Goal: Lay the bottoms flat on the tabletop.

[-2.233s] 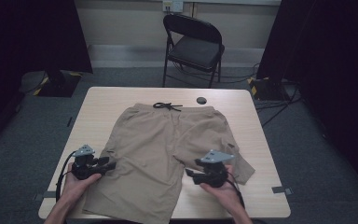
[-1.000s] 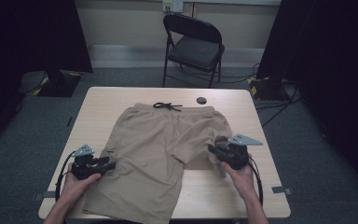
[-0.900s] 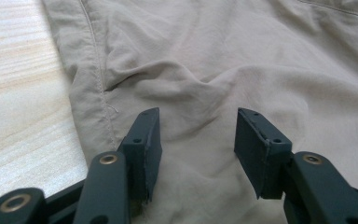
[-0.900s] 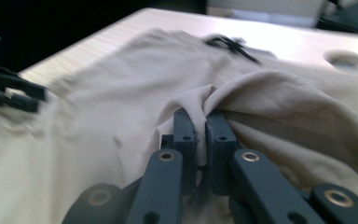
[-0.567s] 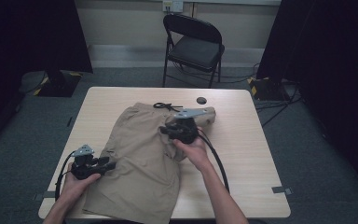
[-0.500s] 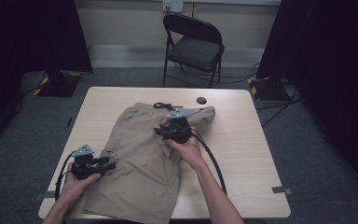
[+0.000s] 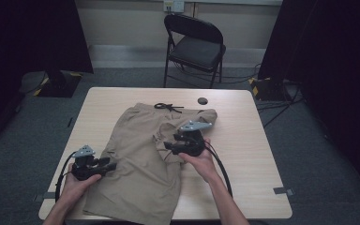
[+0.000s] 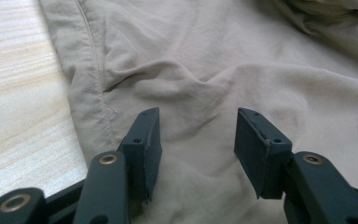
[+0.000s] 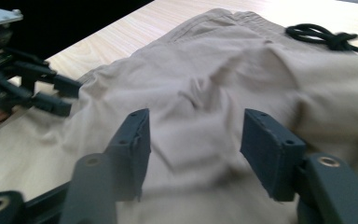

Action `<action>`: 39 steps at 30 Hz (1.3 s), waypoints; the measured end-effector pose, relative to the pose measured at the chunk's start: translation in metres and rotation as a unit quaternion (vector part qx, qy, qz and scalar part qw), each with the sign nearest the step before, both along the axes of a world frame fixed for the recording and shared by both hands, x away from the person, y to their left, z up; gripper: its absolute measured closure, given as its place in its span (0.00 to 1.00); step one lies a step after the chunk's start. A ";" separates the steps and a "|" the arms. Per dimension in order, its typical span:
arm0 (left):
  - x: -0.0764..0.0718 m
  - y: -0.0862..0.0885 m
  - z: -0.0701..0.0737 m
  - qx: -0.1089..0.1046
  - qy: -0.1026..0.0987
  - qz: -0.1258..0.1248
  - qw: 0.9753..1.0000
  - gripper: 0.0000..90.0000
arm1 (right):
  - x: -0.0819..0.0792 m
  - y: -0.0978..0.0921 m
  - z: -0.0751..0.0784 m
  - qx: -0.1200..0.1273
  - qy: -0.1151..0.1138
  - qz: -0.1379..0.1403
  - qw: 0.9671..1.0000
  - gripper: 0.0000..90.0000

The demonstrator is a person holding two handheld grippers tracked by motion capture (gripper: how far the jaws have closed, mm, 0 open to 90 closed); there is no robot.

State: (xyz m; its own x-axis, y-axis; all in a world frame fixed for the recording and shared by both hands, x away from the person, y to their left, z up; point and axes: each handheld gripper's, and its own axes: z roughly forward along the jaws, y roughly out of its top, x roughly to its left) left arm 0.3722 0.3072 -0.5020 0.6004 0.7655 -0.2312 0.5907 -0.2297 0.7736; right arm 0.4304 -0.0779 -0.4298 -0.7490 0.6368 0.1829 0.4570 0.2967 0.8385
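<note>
The khaki shorts (image 7: 143,154) lie flat on the table (image 7: 258,140) with their long axis running from the waistband and black drawstring (image 7: 168,107) at the far edge toward the person; the right leg appears folded over toward the middle. The right gripper (image 7: 168,146) hovers at that folded edge, nearer the centre line than the other, its jaws parted wide with cloth beneath them and nothing between them — though the right gripper view is blurred, so contact is hard to judge. The left gripper (image 7: 112,165) rests at the outer seam of the near leg, jaws likewise spread over a wrinkle, gripping nothing. The fold line lies just ahead of the right fingers (image 9: 133,149) — that hand seems better placed.
</note>
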 end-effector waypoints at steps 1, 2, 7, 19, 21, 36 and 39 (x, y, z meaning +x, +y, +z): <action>0.000 0.000 0.000 0.002 0.001 0.000 1.000 0.56 | -0.003 -0.007 0.000 -0.002 0.001 -0.001 1.000 0.45; 0.000 0.000 0.000 0.000 0.001 -0.001 1.000 0.56 | -0.007 -0.014 -0.002 -0.009 0.002 -0.006 1.000 0.43; 0.000 0.001 0.000 -0.003 0.001 -0.002 1.000 0.56 | -0.017 -0.034 -0.030 -0.033 0.031 -0.018 0.999 0.38; 0.001 0.001 0.000 -0.004 0.002 -0.003 1.000 0.56 | -0.033 -0.007 -0.029 0.003 -0.001 0.016 1.000 1.00; 0.001 0.001 0.000 -0.003 0.002 -0.003 1.000 0.56 | -0.041 0.004 -0.020 0.014 -0.011 0.038 0.999 1.00; 0.000 0.000 0.000 0.001 0.000 -0.002 1.000 0.56 | -0.084 0.103 -0.031 0.003 0.009 0.159 0.987 0.79; 0.001 0.001 0.000 -0.002 0.001 -0.004 1.000 0.56 | -0.082 0.097 -0.029 0.005 0.010 0.154 0.988 0.76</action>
State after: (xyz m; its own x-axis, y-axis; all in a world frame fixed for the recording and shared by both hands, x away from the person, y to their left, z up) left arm 0.3729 0.3079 -0.5021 0.6060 0.7598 -0.2356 0.5902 -0.2309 0.7735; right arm 0.3481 0.0187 -0.4589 -0.9030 0.3773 0.2054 0.3634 0.4157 0.8338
